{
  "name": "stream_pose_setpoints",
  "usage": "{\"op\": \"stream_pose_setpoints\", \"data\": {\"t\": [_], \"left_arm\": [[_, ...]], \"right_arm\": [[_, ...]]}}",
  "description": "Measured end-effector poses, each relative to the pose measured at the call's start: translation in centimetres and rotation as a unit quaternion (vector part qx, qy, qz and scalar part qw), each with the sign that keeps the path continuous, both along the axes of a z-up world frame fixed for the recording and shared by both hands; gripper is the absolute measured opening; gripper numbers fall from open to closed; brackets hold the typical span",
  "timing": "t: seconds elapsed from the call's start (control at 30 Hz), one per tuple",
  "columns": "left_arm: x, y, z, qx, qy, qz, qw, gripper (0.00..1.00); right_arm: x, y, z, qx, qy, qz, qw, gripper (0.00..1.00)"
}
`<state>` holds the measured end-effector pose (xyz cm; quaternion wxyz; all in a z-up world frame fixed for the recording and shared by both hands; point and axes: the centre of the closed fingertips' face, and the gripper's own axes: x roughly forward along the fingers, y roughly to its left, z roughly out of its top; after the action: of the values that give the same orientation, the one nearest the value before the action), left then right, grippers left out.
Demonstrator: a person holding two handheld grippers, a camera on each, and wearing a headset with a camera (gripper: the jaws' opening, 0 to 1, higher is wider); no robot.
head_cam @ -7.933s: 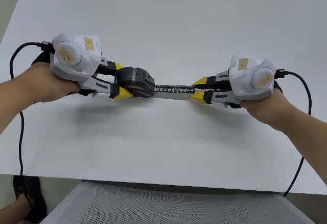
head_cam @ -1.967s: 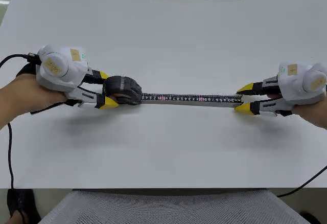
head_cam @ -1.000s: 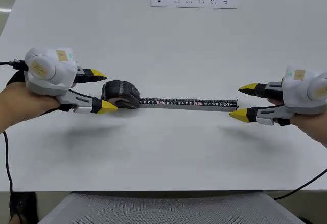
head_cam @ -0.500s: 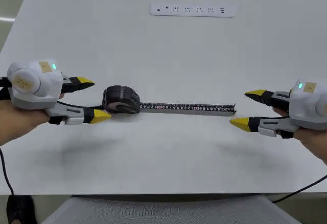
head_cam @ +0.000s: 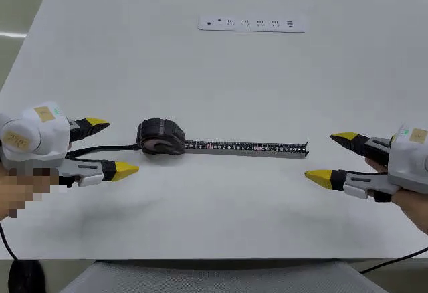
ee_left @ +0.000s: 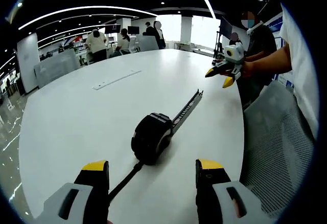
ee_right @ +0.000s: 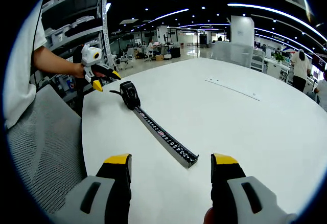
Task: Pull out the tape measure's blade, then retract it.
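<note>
**A:** Entry one, the tape measure. Where is it?

**B:** The tape measure case (head_cam: 160,136) is black and lies on the white worktop (head_cam: 214,79), toward 9 o'clock from the middle of the head view. The blade (head_cam: 246,148) is drawn out and lies flat on the surface, running from the case toward 3 o'clock. The end hook (head_cam: 305,150) rests on the worktop and nothing holds it.

**A:** Attachments?

**B:** One black strap (head_cam: 107,149). It trails from the case toward 9 o'clock and reaches in between the jaws of the left claw.

**A:** Entry two, the left claw?

**B:** The left claw (head_cam: 122,146) has its jaws spread and holds nothing. Its yellow tips sit near the case on the 9 o'clock side, without touching it.

**A:** Entry three, the right claw?

**B:** The right claw (head_cam: 319,155) also has its jaws apart and is empty. It sits at 3 o'clock of the hook, near it but not touching. In the right gripper view the hook lies between the two jaw tips, just beyond them.

**A:** Sundries?

**B:** A white power strip (head_cam: 251,23) lies on the worktop at 12 o'clock, well apart from the tape. A grey mesh chair (head_cam: 221,278) stands at 6 o'clock, below the near edge.
</note>
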<state>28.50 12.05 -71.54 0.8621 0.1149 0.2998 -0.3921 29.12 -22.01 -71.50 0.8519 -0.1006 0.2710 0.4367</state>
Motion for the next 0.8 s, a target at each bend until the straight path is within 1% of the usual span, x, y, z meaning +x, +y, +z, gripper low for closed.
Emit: {"op": "stream_pose_setpoints", "data": {"t": [0.07, 0.23, 0.3, 0.37, 0.43, 0.5, 0.8], "left_arm": [[-0.4, 0.3, 0.0, 0.002, -0.003, 0.01, 0.9999, 0.68], [-1.1, 0.9, -0.1, -0.013, 0.002, 0.036, 0.9993, 0.72], [-1.5, 1.1, -0.1, -0.015, 0.003, 0.044, 0.9989, 0.74], [-1.7, 1.1, -0.1, -0.017, 0.003, 0.049, 0.9986, 0.76], [-2.0, 1.1, -0.2, -0.019, 0.003, 0.053, 0.9984, 0.77], [-2.3, 1.2, -0.3, -0.02, 0.003, 0.058, 0.9981, 0.78], [-3.8, 1.6, -0.1, -0.038, 0.003, 0.084, 0.9958, 0.81]], "right_arm": [[-0.4, -0.1, 0.0, 0.0, 0.0, -0.004, 1.0, 0.61], [-1.0, -0.3, 0.4, 0.006, -0.002, -0.014, 0.9999, 0.62], [-1.2, -0.3, 0.5, 0.011, -0.003, -0.019, 0.9997, 0.63], [-1.4, -0.4, 0.7, 0.01, -0.007, -0.023, 0.9997, 0.65], [-1.6, -0.3, 0.9, 0.015, -0.003, -0.029, 0.9994, 0.65], [-1.9, -0.3, 0.9, 0.017, -0.005, -0.032, 0.9993, 0.65], [-2.8, -0.5, 1.1, 0.019, -0.006, -0.048, 0.9987, 0.67]]}}
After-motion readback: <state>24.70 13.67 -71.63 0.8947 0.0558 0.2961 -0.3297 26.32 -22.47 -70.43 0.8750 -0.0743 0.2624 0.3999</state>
